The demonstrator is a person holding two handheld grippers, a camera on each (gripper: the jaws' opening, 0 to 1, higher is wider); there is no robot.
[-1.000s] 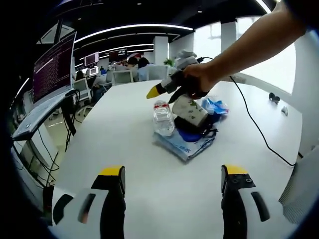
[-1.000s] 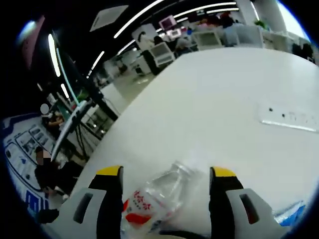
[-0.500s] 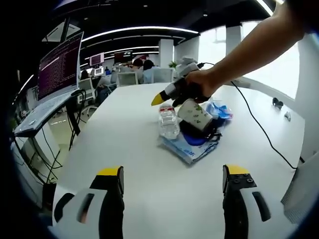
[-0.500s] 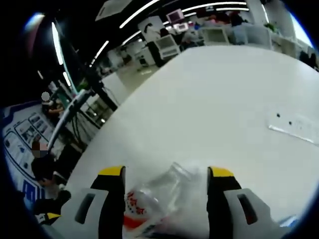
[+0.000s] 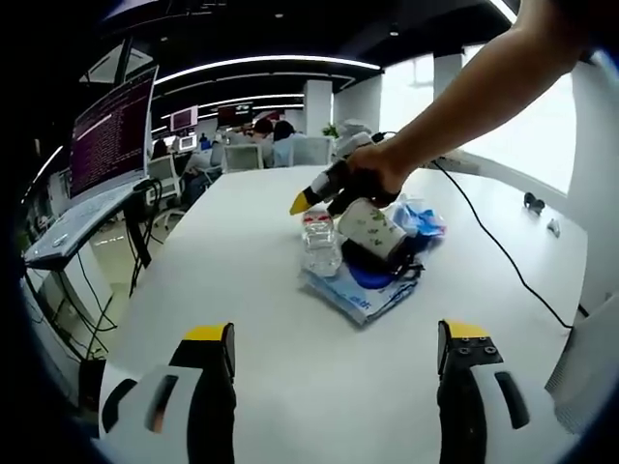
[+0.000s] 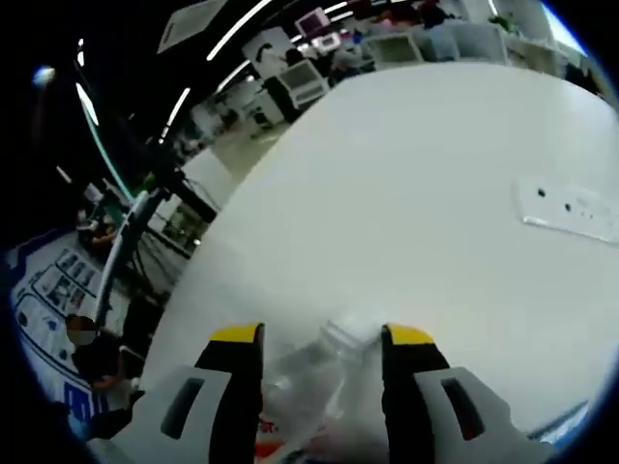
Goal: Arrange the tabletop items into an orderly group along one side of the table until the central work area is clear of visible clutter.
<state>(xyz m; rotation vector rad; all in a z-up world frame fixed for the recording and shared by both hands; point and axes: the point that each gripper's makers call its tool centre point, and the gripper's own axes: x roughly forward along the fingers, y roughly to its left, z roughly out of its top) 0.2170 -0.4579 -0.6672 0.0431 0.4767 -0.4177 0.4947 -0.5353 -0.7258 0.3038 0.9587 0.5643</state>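
Bottle (image 5: 320,246) upright on packet (image 5: 360,287), left of cup (image 5: 371,228); right tool (image 5: 311,196) jaws astride bottle.

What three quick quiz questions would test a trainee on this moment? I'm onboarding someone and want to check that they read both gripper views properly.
1. True or false: the left gripper holds the clear bottle.
2. What lies between the right gripper's jaws?
A. paper cup
B. clear bottle
C. cable
3. Fill in: the bottle and the paper cup sit on a blue ____ on the white table.

Key: 1 false, its jaws stand open over bare table; 2 B; 3 packet.
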